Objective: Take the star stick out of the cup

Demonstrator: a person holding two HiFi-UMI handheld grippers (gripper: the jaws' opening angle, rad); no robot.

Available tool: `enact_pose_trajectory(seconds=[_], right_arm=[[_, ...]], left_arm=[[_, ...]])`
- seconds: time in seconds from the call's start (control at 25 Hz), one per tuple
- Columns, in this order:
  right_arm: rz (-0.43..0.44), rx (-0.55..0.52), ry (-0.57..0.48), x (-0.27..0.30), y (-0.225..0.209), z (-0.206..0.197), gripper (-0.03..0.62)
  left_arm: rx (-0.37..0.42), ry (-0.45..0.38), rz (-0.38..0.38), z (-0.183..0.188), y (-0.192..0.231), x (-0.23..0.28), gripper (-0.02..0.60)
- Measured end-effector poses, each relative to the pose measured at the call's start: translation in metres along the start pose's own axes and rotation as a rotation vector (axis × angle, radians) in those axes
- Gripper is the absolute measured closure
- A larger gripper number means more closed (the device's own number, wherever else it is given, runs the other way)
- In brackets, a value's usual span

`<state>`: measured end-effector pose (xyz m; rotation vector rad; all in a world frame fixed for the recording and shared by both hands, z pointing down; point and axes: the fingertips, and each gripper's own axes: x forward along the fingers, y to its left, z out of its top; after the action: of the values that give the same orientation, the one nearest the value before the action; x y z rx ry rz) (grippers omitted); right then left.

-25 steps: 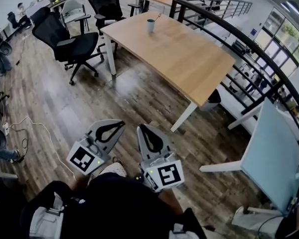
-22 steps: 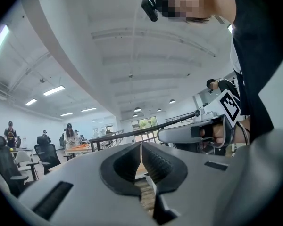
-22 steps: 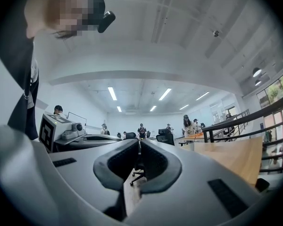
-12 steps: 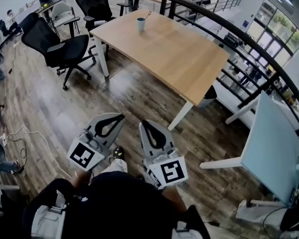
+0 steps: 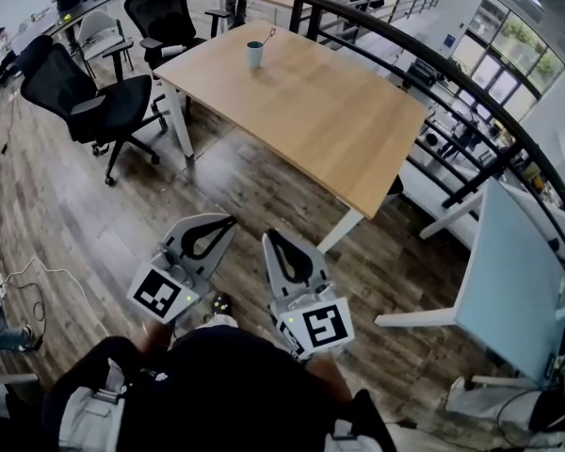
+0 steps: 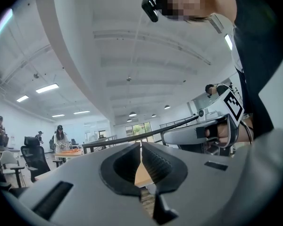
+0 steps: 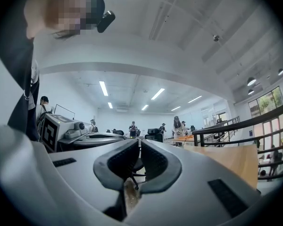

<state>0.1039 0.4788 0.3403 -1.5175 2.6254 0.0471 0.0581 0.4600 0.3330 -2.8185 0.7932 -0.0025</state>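
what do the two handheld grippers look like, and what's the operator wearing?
The left gripper and right gripper match: light grey shells, black ribbed pads lining the jaws, and a white cube with a black square marker at each rear. The operator wears a dark top.

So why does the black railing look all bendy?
Head view: the wide lens curves the black metal railing and the edges of the light wooden table. Left gripper view and right gripper view: fisheye too, with dark rounded corners.
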Motion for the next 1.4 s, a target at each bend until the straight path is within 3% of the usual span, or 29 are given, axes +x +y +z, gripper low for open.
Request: enact_pose_trajectory(seconds=[1.4], right_arm=[[-0.059,-0.031,0.032,0.214,0.012,-0.025,0.568]], left_arm=[[-0.045,-0.015,-0.046,-0.054,0.206,-0.012,0.558]])
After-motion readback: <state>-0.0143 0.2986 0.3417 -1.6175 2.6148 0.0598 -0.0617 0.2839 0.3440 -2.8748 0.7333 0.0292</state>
